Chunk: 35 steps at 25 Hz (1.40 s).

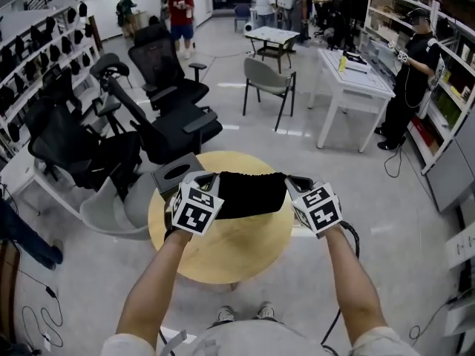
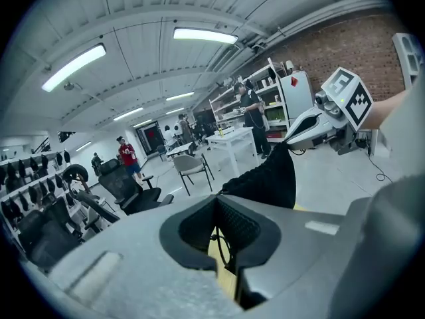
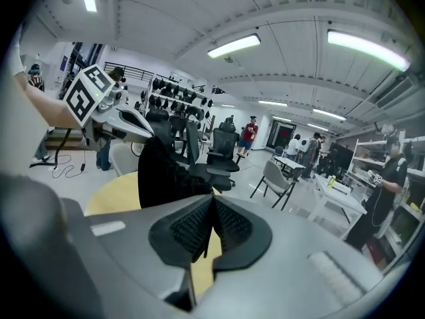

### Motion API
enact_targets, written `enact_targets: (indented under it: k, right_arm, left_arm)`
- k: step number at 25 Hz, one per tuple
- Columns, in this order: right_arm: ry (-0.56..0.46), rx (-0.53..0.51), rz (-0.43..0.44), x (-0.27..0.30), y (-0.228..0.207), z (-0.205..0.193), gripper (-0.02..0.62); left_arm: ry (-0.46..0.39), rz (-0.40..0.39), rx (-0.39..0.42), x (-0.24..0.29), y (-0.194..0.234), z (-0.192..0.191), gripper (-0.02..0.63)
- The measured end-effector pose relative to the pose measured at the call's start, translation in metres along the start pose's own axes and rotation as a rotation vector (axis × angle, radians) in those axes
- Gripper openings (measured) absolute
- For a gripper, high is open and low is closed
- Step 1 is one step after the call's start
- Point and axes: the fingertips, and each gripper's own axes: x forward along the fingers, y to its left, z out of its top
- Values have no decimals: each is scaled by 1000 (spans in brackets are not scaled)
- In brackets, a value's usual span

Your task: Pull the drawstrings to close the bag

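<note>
While we hold the black bag (image 1: 251,193) up over the round yellow counter (image 1: 245,254), it hangs stretched between our two tools. The left gripper (image 1: 214,178) is at the bag's left end and the right gripper (image 1: 291,181) is at its right end.

In the left gripper view, the left fingers (image 2: 242,224) are pressed tight together, with a thin black string (image 2: 222,244) pinched between them. In the right gripper view, the right fingers (image 3: 189,228) are also squeezed together, with a thin dark string caught between them. The bag sits just past each pair of fingers.

The bag's top edge looks bunched up, and we cannot see what is inside it. A grey box (image 1: 174,175) sits on the far left part of the counter, close to the left gripper. It has a dark hole on top, but we cannot see into it.

Both our bare arms reach forward, side by side. Our hands are apart and about level, and the marker cubes face up.
</note>
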Motion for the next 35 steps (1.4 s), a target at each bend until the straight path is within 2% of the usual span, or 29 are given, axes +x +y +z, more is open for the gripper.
enact_targets:
  k: [12, 19, 29, 35]
  right_arm:
    - [-131, -3, -113, -44, -26, 53, 9]
    - [-195, -16, -186, -65, -39, 79, 9]
    - [-310, 10, -260, -92, -58, 110, 9]
    - [-347, 21, -289, -100, -61, 120, 9]
  left_arm:
    - [-145, 45, 4, -26, 9, 62, 6]
    - [-229, 79, -33, -45, 16, 101, 6]
    - [-311, 115, -35, -62, 21, 136, 6]
    - [-343, 133, -46, -70, 24, 146, 6]
